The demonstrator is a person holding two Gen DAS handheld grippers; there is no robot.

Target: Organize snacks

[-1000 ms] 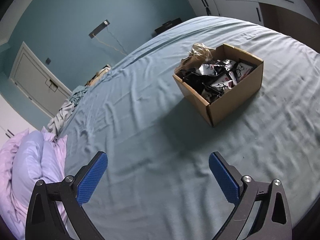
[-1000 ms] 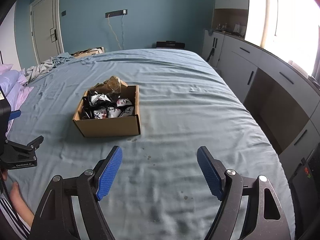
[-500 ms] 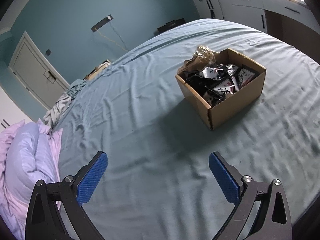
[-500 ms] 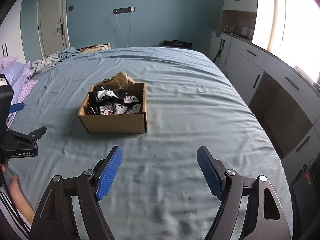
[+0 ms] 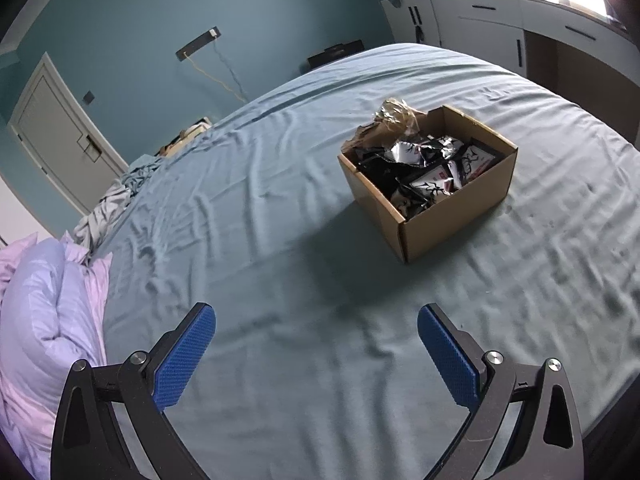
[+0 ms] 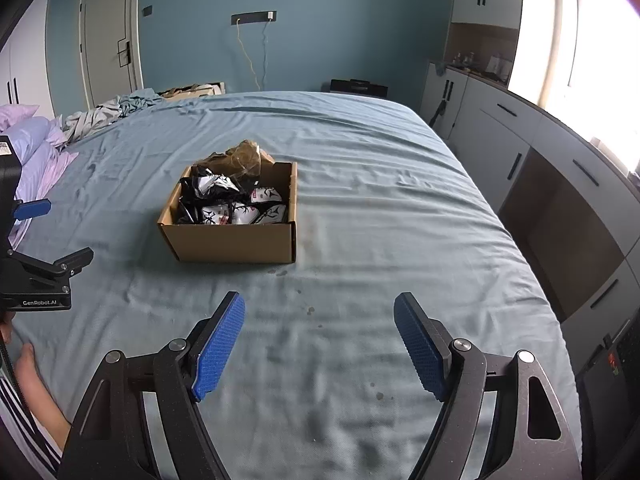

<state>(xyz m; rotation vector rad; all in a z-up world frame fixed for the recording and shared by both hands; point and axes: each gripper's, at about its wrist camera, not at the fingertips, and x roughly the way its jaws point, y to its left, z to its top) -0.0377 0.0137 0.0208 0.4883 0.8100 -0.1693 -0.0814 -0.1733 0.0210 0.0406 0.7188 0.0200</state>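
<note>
An open cardboard box (image 5: pixel 452 212) sits on the blue bed sheet (image 5: pixel 280 280), filled with several black-and-white snack packets (image 5: pixel 428 164) and a crumpled clear wrapper (image 5: pixel 394 114) at its far end. The box also shows in the right wrist view (image 6: pixel 236 242), with the packets (image 6: pixel 236 204) inside. My left gripper (image 5: pixel 316 344) is open and empty, hovering over the sheet short of the box. My right gripper (image 6: pixel 320 336) is open and empty, in front of the box. The left gripper's body (image 6: pixel 28 264) shows at the left edge of the right wrist view.
A lilac duvet (image 5: pixel 44 320) and crumpled clothes (image 5: pixel 120 196) lie at the bed's left side. White cabinets (image 6: pixel 540 160) run along the right wall beside the bed edge. A door (image 6: pixel 110 52) is at the back left.
Both grippers have moved closer to the box, which looks larger in both views. Both stay open and empty.
</note>
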